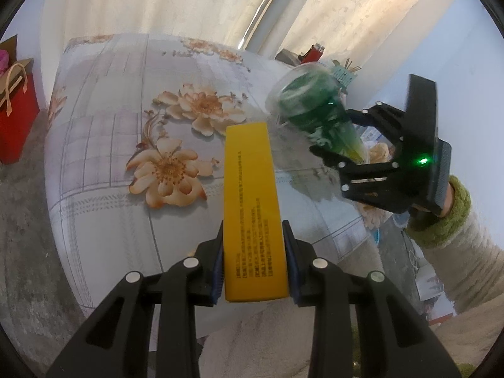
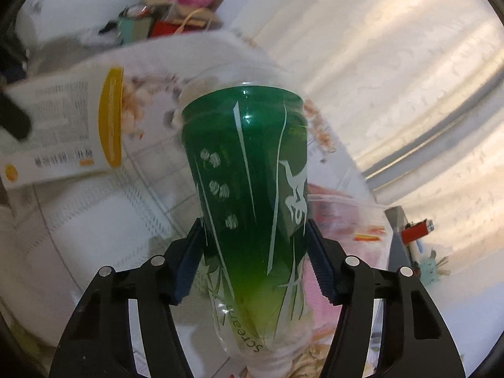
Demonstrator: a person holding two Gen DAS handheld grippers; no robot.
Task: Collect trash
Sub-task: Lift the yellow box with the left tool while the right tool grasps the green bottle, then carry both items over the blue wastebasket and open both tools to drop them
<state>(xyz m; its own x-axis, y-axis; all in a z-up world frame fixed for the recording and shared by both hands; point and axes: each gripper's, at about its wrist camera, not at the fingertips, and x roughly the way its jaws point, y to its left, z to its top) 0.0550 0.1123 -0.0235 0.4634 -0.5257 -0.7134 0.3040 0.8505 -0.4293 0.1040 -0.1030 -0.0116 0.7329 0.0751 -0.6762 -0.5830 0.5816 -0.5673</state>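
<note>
Holding one piece of trash in each hand, the person looks partway through the job. The left gripper (image 1: 254,271) is clamped on a yellow box (image 1: 252,208), lifted over the flowered tablecloth (image 1: 126,170). The right gripper (image 2: 253,261) has its jaws around a green plastic cup (image 2: 249,170); the pads look pressed to its sides, cup clear of the table. No bin shows in either view, so both pieces are not yet dropped. More clutter, including a red lighter (image 2: 419,228), sits at the table's far edge.

Green cup (image 2: 252,195) — white lettering near its base reads "Scream". Yellow box (image 1: 252,208) — small print, illegible.
</note>
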